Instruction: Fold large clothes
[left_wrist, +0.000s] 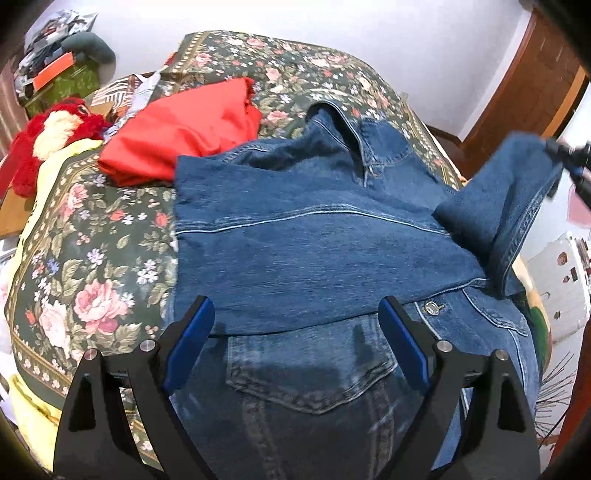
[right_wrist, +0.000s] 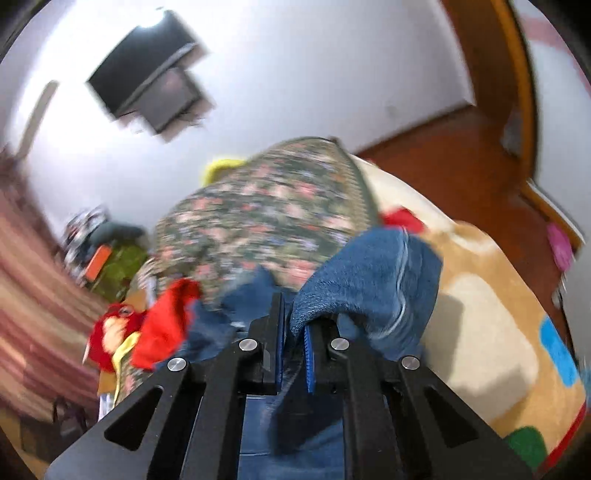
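Left gripper (left_wrist: 297, 328): jaws spread wide, nothing held between the blue pads (left_wrist: 190, 345); it is positioned just above the denim jacket (left_wrist: 314, 251), over the chest pocket (left_wrist: 314, 373) area. Right gripper (right_wrist: 293, 343): jaws nearly closed, a fold of the jacket's sleeve (right_wrist: 365, 277) is pinched between them and lifted off the bed. In the left wrist view the same sleeve (left_wrist: 509, 192) is seen raised at the jacket's right side, with the right gripper's tip at its upper end near the frame edge.

The jacket is spread across the floral bedspread (left_wrist: 81, 258), collar (left_wrist: 340, 122) at the far end, one side already folded over the front; a metal button (left_wrist: 430, 307) is exposed just beside the fold edge. A folded red garment (left_wrist: 184, 133) lies beyond the jacket, touching its far-left corner. A red and white plush toy (left_wrist: 51, 133) sits further left near the bed edge. The right wrist view is motion-blurred; a dark wall-mounted screen (right_wrist: 147, 77) and wooden floor (right_wrist: 461, 155) can be made out.
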